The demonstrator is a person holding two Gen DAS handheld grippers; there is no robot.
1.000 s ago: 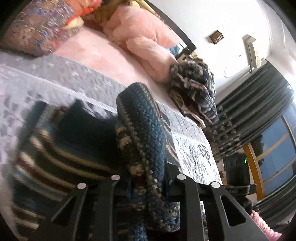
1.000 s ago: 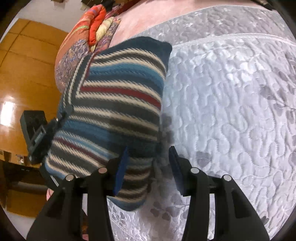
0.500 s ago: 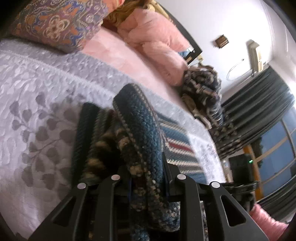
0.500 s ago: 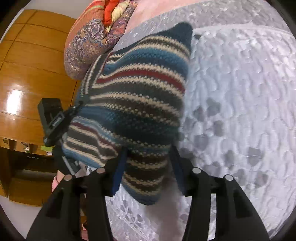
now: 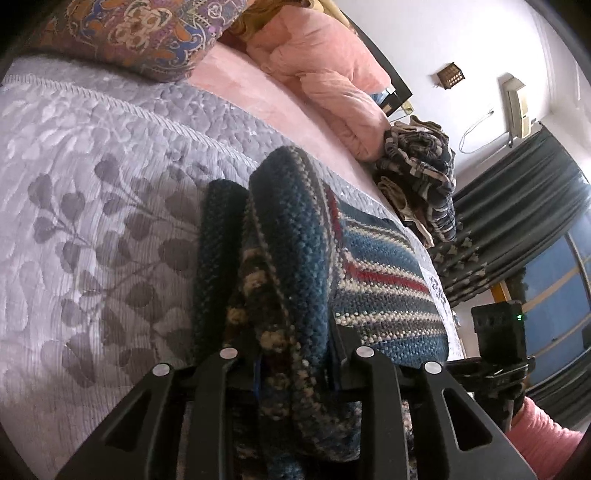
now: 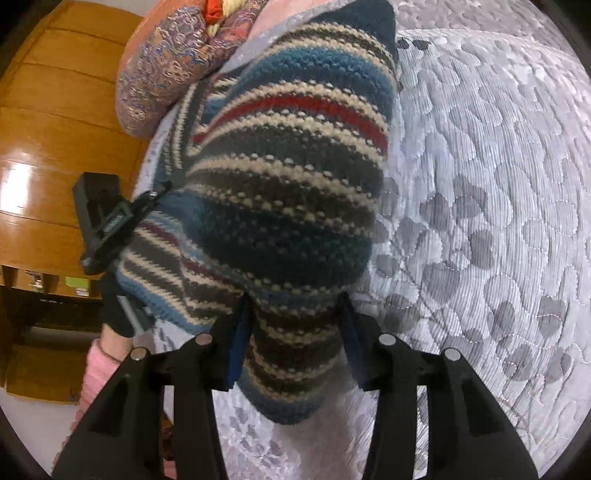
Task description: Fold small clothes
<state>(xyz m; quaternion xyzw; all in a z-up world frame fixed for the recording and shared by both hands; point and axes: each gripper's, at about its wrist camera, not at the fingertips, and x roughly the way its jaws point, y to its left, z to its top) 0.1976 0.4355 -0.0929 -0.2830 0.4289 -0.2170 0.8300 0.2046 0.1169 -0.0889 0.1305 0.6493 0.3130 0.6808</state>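
Striped knit garment, edges pinched by left gripper and right gripper.

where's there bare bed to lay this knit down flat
Free: the grey quilt right of the striped knit, and the leaf-print stretch between the knit and the patterned pillow. Crowded: the far edge, with the pile of clothes and pink bedding.

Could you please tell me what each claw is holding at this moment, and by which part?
Both hold the striped knitted garment: the left claw clamps a bunched, folded edge, the right claw a lower corner.
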